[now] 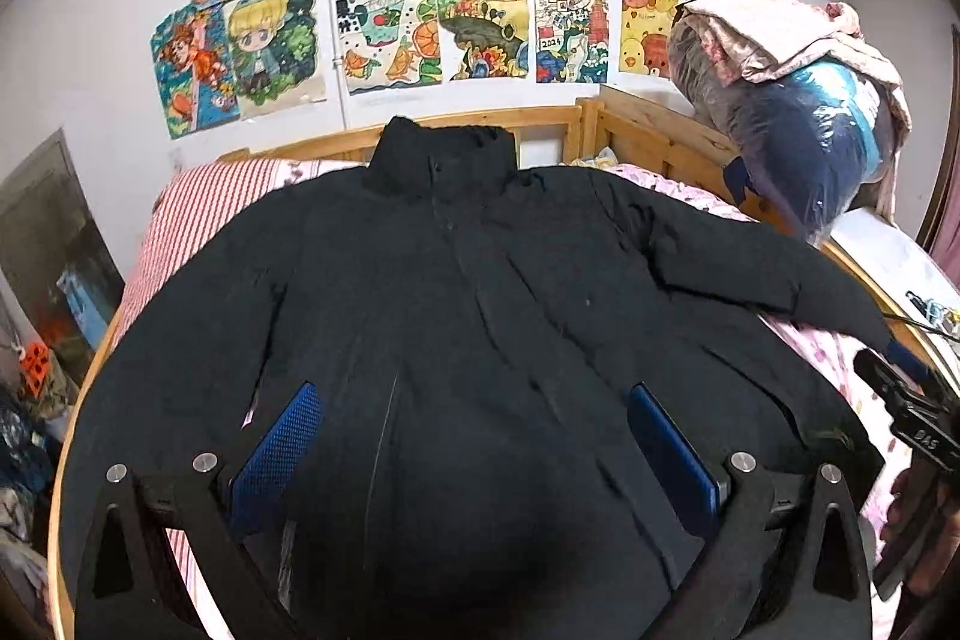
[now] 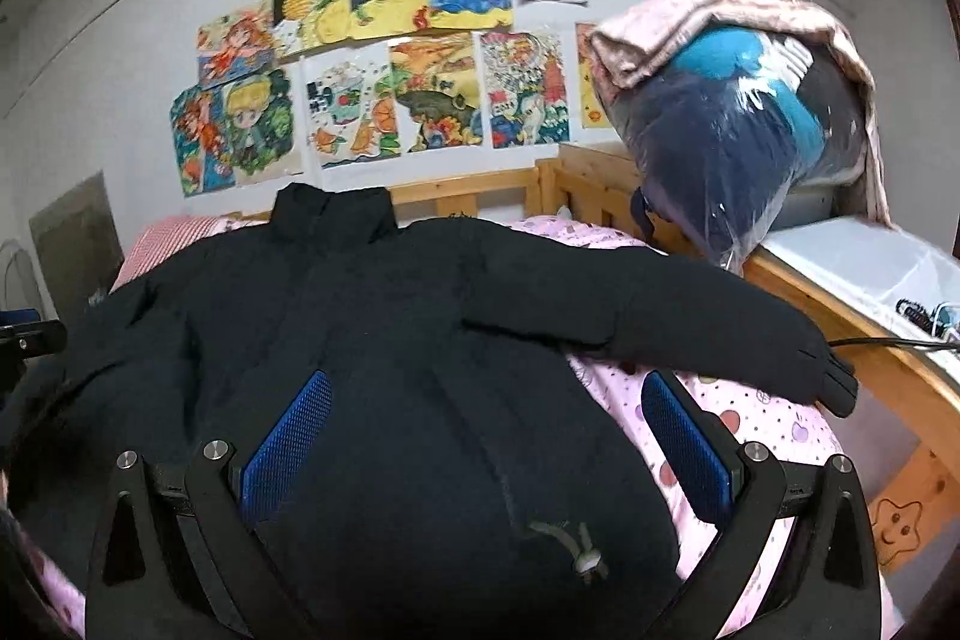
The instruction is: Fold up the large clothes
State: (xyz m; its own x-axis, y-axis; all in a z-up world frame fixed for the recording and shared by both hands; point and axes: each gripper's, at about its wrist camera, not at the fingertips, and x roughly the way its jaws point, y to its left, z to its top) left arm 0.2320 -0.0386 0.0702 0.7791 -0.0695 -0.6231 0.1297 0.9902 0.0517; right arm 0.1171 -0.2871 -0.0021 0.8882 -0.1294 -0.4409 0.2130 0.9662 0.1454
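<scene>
Both tools spread wide over the black coat, nothing gripped yet.

Left tool [image 1: 474,454] hangs with its blue pads far apart above the coat's lower front, holding nothing; right tool [image 2: 486,436] is just as wide and empty, one pad over the hem side, the other over the pink bedsheet [image 2: 750,430]; the black coat [image 1: 456,292] lies face up and spread on the bed, collar toward the wooden headboard [image 1: 540,118], right sleeve [image 2: 690,322] stretched to the bed's edge; it looks thick and puffy, so I'd guess a pinch may catch only the top layer and the fold slump; the hem toggle [image 2: 585,556] could snag a pad; farther off, a swung sleeve might knock the plastic-wrapped bundle [image 2: 738,130] on the rail.
</scene>
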